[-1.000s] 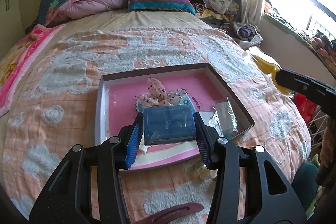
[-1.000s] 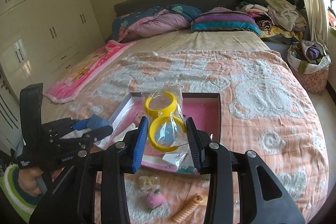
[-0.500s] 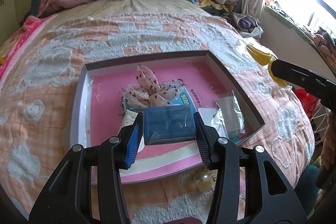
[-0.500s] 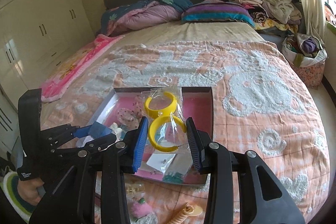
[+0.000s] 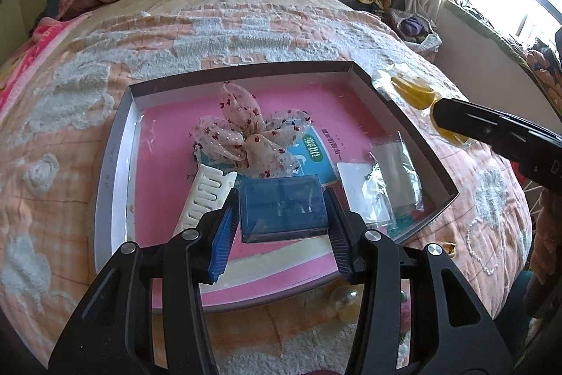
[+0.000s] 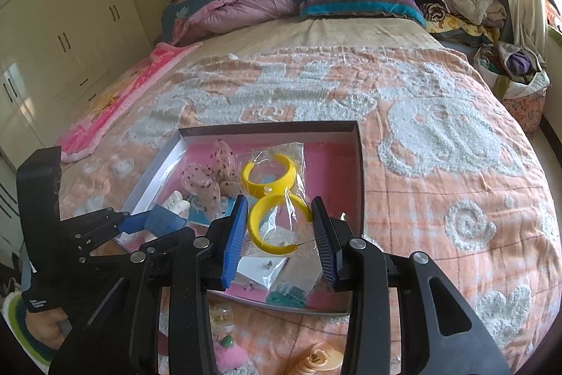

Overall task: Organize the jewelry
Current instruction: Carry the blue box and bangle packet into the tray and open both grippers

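Best done slowly: lower the small translucent blue plastic box (image 5: pixel 282 208), pinched by its short sides in the left tongs (image 5: pixel 280 227), onto a bare patch of the pink floor of the shallow open cardboard tray (image 5: pixel 116 143) lying on the peach-and-white patterned bedspread (image 6: pixel 439 136). Keep clear of the white ridged hair clip (image 5: pixel 203 195) just to its left and the sheer floral fabric scrunchie (image 5: pixel 242 136) just beyond; hold level, part the pads only once the base seems to rest. Same care for the right tongs (image 6: pixel 279 227), partly closed on a clear plastic bag holding two yellow open-ended hoop bangles (image 6: pixel 277 195), hanging over the tray's right half above other clear packets (image 6: pixel 281 273). Set down flat rather than dropped, since a crinkly bag will likely slide. Loose trinkets on the bedspread before the tray's near edge, too blurred to name, likely next. Against a second ago: both tongs lower and closer to the tray, which now fills more of each view. Grips unchanged, same box and same bag held at the same width. Tray contents apparently undisturbed.
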Demonstrator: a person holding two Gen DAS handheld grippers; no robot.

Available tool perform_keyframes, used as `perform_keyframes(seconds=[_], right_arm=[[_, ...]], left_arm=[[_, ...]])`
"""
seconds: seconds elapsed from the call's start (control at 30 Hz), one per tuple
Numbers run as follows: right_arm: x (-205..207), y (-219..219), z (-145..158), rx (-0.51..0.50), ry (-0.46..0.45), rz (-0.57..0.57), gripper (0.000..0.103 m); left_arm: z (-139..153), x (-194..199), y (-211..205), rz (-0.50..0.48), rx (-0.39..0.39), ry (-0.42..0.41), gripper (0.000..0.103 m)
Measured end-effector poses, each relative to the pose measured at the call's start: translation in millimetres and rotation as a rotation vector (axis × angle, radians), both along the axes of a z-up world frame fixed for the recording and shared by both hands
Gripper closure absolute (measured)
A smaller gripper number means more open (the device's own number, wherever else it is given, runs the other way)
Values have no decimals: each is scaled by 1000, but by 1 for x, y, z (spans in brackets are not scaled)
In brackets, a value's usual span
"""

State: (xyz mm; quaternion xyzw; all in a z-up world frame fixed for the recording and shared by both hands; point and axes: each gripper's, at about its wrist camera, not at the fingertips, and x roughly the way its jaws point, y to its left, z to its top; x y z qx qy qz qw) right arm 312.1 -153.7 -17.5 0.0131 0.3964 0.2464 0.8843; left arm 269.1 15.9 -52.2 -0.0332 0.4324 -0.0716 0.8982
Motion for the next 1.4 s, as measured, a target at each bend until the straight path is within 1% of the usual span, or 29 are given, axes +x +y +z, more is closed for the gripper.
perform_keyframes(seconds=[0.07,0.1,0.13,0.17,0.37,0.43,0.53,0.63,0.7,0.83,1.07,1.13,1.2,1.27,1.3,1.37,1.4], right_arm=[[1,2,-2,-1,5,3,67],[1,3,-4,-2,7,4,67],[2,4,-5,-3,11,5,67],[3,5,-7,-4,15,6,67],[5,10,-15,-10,35,12,67],[6,12,-18,-10,43,10,65],[5,12,-23,-13,58,5,64],[4,12,-24,-7,63,0,61],[3,11,-23,1,63,0,56],[-1,8,-19,8,56,-10,54],[-11,2,-8,21,29,-23,46],[-15,0,-4,21,21,-24,43],[-20,-2,1,28,8,-27,35],[-24,-4,5,36,-4,-31,31],[-27,-6,8,39,-12,-32,28],[-34,-8,15,44,-34,-36,24],[-36,-9,17,46,-41,-37,21]], left_arm=[[-1,0,1,0,3,3,64],[-1,1,1,-1,3,3,62],[-2,1,1,0,6,4,58],[-2,1,1,1,8,4,56],[-3,-2,2,3,7,4,54],[-2,-2,3,5,8,5,49],[-1,-4,4,8,3,4,47],[2,-7,6,12,3,-2,44],[3,-9,7,15,2,-5,43],[7,-13,9,21,2,-12,41],[14,-19,12,37,4,-26,35],[18,-23,14,43,2,-30,32],[22,-26,15,49,4,-37,31],[28,-32,17,59,1,-49,26],[30,-34,18,63,3,-54,21],[37,-40,18,71,13,-66,19],[40,-42,18,73,16,-70,16]])
